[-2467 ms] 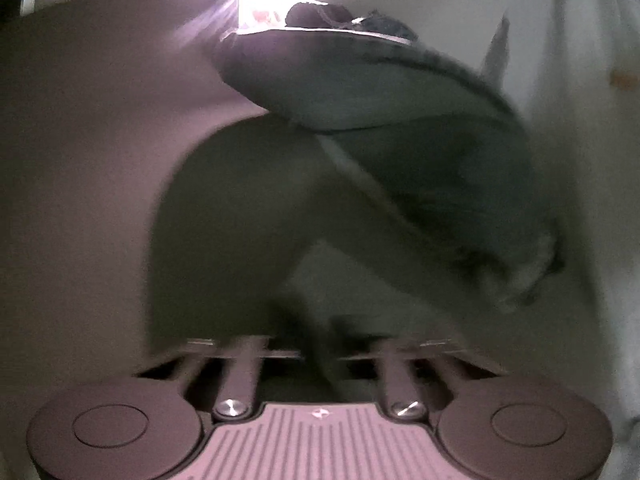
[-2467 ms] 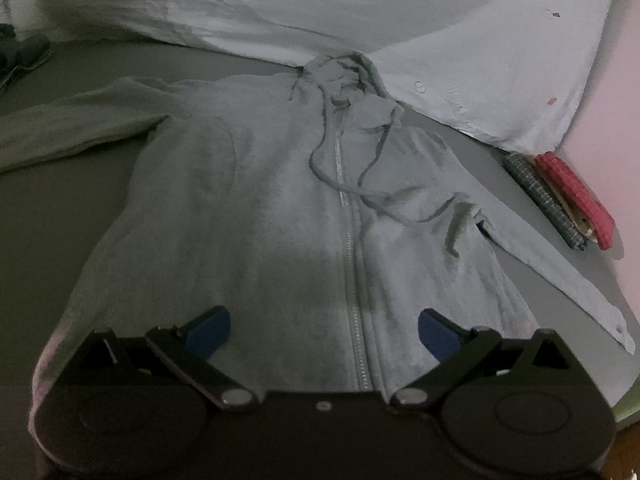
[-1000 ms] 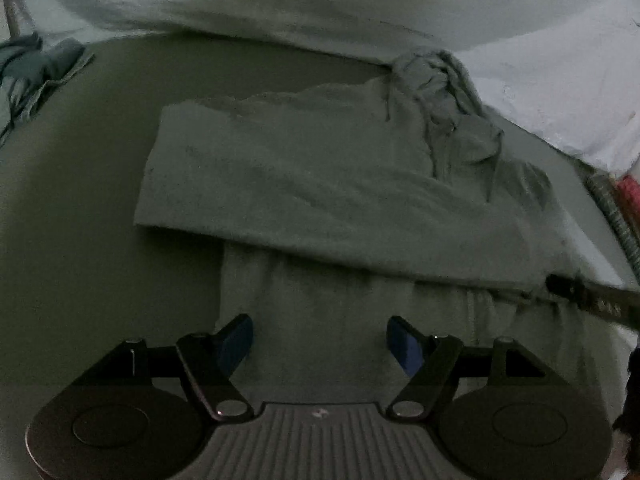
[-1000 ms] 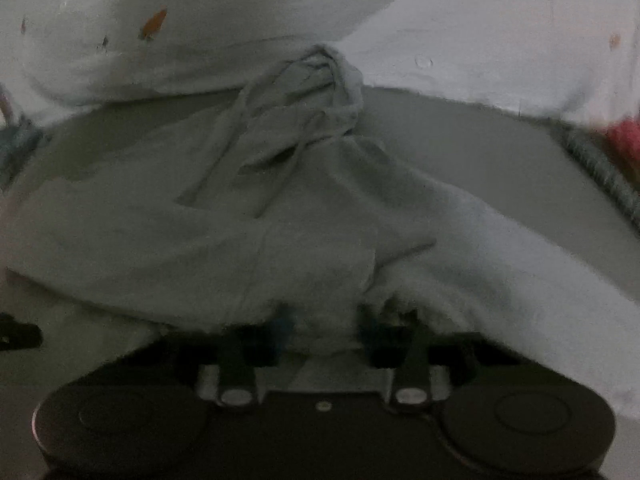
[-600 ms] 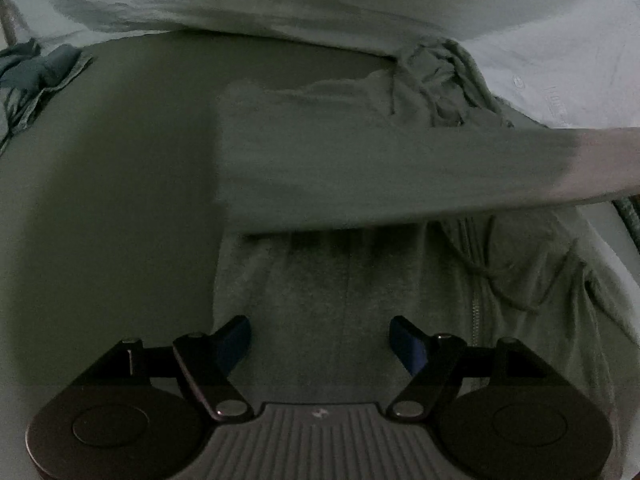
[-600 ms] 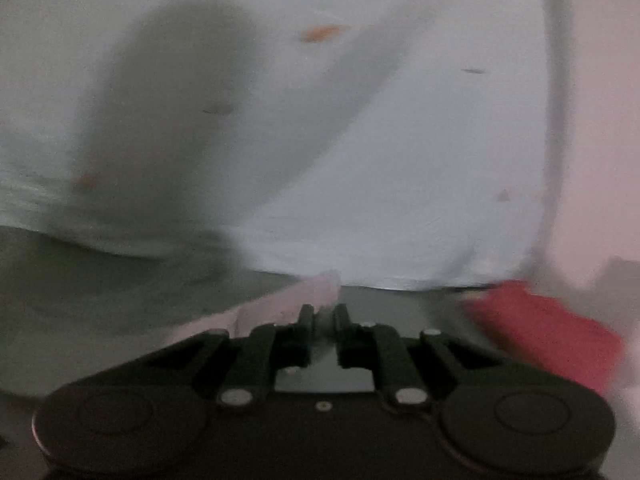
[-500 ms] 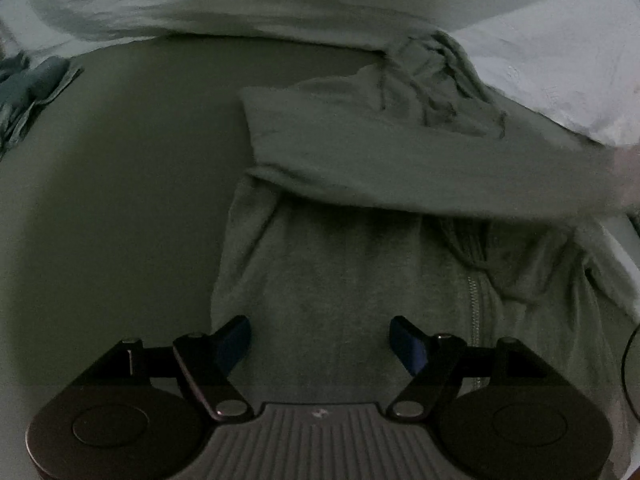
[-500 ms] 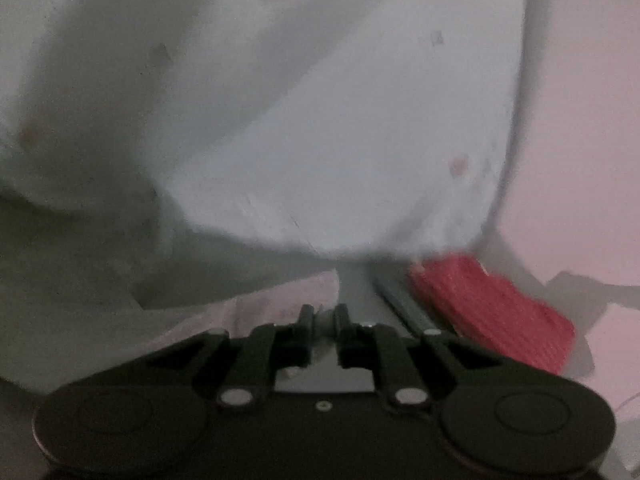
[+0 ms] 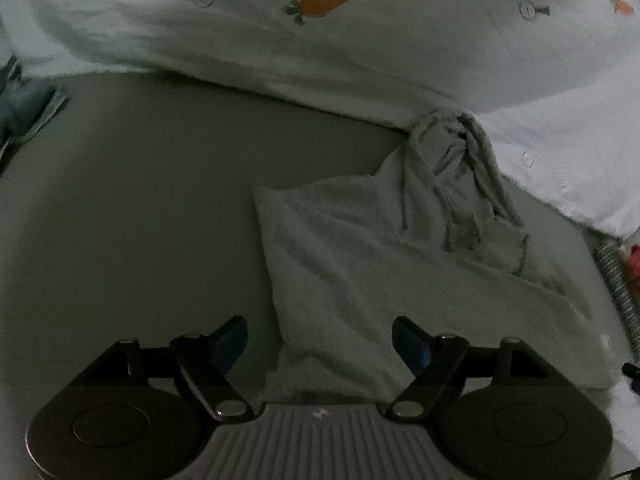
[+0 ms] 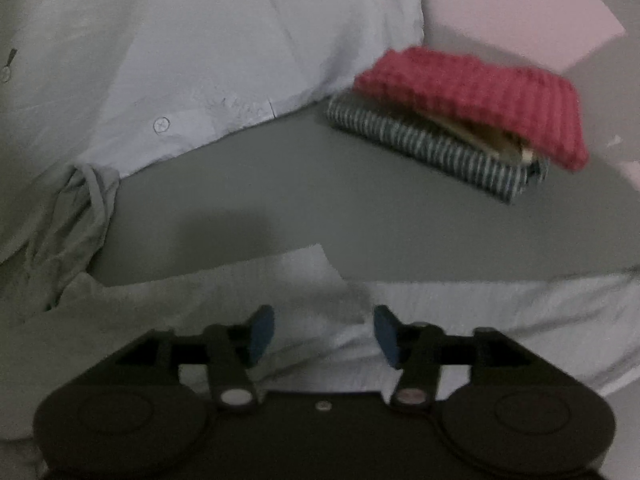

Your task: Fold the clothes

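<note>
The left tongs (image 9: 320,340) are held wide and empty, over the near left edge of the hoodie (image 9: 400,280), which lies partly folded on the grey bed (image 9: 140,200): a sleeve is laid across its body and the hood (image 9: 452,168) is bunched at the far end. The right tongs (image 10: 324,336) are also spread, gripping nothing, over the hoodie's right side. For a neat fold, the side edges would best be pinched low at matching points and the cloth drawn taut before it is laid over. Behind the hoodie a carrot-print quilt (image 9: 320,40) is heaped; right of the hoodie, folded clothes (image 10: 460,120) are stacked.
</note>
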A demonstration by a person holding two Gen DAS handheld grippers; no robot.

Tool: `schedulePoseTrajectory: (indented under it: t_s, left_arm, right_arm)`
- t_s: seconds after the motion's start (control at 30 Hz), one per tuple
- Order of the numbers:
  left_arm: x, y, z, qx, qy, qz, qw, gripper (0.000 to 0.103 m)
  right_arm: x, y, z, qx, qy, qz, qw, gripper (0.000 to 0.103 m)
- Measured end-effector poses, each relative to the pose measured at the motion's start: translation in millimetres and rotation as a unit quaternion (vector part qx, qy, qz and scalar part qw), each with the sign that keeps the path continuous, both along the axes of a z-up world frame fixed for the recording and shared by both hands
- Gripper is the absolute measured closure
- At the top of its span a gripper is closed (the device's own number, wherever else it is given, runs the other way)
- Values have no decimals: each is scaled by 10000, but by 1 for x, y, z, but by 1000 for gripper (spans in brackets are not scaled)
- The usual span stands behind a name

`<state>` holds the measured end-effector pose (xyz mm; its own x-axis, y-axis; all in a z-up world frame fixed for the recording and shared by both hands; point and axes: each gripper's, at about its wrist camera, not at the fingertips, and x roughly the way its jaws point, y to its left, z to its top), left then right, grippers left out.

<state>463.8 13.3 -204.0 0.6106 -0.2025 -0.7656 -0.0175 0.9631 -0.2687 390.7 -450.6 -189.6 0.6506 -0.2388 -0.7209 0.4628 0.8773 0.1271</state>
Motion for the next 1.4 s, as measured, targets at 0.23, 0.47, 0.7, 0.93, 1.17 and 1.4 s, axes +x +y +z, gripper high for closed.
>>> schedulePoseTrajectory:
  t_s: [0.23, 0.47, 0.7, 0.93, 1.17, 1.4]
  left_arm:
    - [-2, -9, -25, 466, 287, -303, 9980, 18]
    - [-2, -16, -16, 310, 284, -243, 9988, 16]
    - [7, -52, -32, 888, 322, -802, 9923, 0]
    - [1, -52, -36, 830, 146, -804, 9932, 0]
    - [2, -1, -20, -294, 180, 99, 9994, 0]
    - [-26, 57, 1, -525, -257, 1088, 9923, 0]
  right_arm:
    - [-14, -10, -17, 1174, -488, -332, 9913, 31]
    - [-21, -17, -25, 1445, -702, -653, 9848, 60]
    - [-27, -22, -30, 1645, -939, -930, 9775, 95]
    - [-16, 30, 27, 429, -1429, 60, 9888, 98]
    - [21, 168, 88, -927, -2061, 2551, 9401, 98]
    - [37, 322, 24, -1239, -1187, 5337, 8281, 86]
